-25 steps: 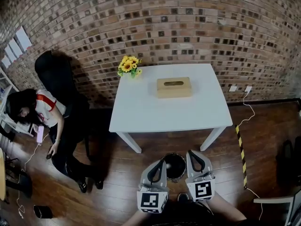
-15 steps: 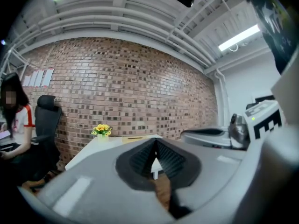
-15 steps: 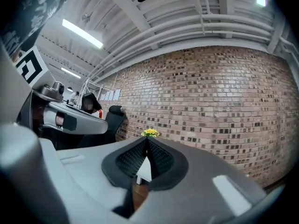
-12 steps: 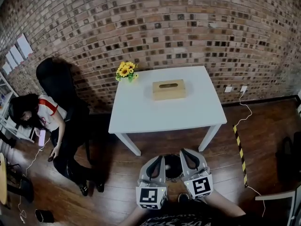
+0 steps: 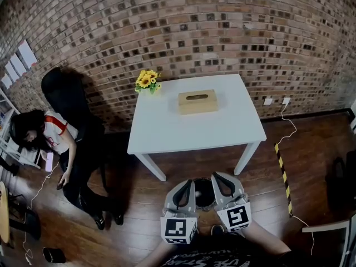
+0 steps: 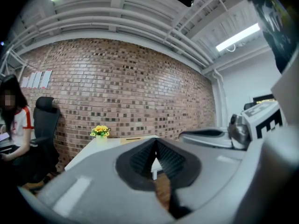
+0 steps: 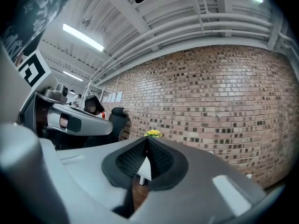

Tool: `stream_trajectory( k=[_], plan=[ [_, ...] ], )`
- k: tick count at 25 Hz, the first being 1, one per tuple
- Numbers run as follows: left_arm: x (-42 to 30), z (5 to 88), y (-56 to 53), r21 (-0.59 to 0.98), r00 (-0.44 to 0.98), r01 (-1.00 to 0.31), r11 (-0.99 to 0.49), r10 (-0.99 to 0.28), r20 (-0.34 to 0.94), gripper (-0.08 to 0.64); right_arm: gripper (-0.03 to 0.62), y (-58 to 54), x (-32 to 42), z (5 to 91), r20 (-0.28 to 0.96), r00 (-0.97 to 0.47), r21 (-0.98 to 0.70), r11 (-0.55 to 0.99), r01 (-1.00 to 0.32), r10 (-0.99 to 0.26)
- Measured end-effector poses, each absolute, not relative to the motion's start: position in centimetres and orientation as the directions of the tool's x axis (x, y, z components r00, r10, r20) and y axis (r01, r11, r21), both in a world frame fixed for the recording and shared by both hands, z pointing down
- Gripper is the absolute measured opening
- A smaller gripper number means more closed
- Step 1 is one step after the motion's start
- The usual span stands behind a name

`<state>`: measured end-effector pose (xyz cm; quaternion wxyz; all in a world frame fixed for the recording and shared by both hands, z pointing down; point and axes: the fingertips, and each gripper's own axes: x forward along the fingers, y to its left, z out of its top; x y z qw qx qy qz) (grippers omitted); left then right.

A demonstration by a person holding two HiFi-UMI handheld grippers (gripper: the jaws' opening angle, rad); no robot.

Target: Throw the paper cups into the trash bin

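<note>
A black round trash bin [image 5: 203, 194] stands on the wooden floor in front of the white table [image 5: 194, 128], partly hidden between my two grippers. My left gripper [image 5: 188, 183] hovers at the bin's left side and my right gripper [image 5: 217, 177] at its right side. Both point level toward the table. Each has its jaws shut with nothing between them, as the left gripper view [image 6: 155, 142] and the right gripper view [image 7: 146, 139] show. No paper cup is visible in any view.
On the table lie a wooden tissue box [image 5: 197, 101] and a small pot of yellow flowers [image 5: 146, 80]. A person [image 5: 47, 141] sits at the left beside a black chair [image 5: 67, 93]. Yellow-black tape [image 5: 282, 174] and a white cable run across the floor at the right.
Both grippers have drifted a little up and toward the table, still shut. The bin is now more hidden between them. The table and what lies on it have not changed.
</note>
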<state>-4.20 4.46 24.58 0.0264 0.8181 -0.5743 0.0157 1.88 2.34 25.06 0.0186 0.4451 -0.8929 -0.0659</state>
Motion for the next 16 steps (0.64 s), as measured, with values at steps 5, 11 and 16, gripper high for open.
stream_trajectory(
  k=[5, 11, 16],
  plan=[
    [-4.27, 24.23, 4.63, 0.017, 0.340, -0.940, -0.340, -0.939, 0.051, 0.005, 0.008, 2.49, 1.70, 25.10, -0.025, -0.604, 0.135, 0.596, -0.791, -0.797],
    [-4.67, 24.33, 4.90, -0.008, 0.332, -0.943, -0.332, -0.943, 0.033, 0.005, 0.008, 2.52, 1.67, 25.23, -0.024, -0.607, 0.112, 0.601, -0.791, -0.795],
    [-4.97, 24.42, 5.03, 0.009, 0.329, -0.944, -0.329, -0.944, 0.028, 0.005, 0.008, 2.59, 1.29, 24.82, -0.037, -0.615, 0.122, 0.608, -0.785, -0.787]
  ],
)
